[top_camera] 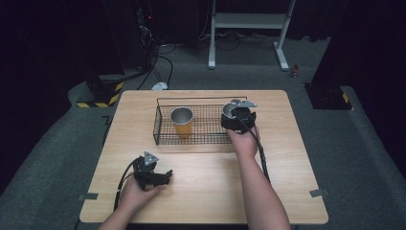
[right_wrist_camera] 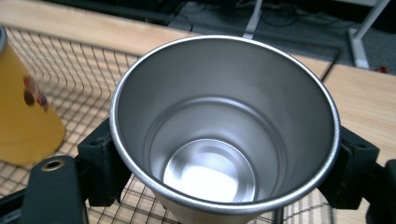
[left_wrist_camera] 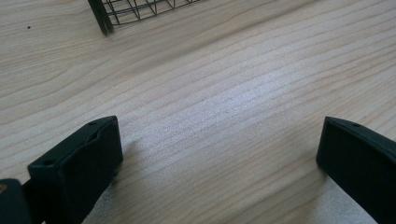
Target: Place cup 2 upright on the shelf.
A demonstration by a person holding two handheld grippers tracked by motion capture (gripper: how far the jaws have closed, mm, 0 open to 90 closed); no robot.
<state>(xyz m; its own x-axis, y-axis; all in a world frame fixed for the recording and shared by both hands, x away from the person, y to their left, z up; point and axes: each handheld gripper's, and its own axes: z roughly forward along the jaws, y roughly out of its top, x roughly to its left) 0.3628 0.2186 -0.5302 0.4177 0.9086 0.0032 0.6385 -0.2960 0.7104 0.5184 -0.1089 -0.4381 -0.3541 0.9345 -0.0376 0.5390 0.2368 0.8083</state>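
Steel, smooth and round, formed the tapered cup (right_wrist_camera: 224,135) clamped between the jaws of the right gripper (top_camera: 238,117), above the black wire-mesh basket (top_camera: 165,135). Left of that claw stood a second cup (top_camera: 182,121), yellow-sided. Two cups, one basket. The left gripper (top_camera: 154,176) rested spread wide on the grained wooden table (left_wrist_camera: 224,93), holding nothing.

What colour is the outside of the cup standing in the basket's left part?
Yellow-orange; the cup shows it best in the high view.
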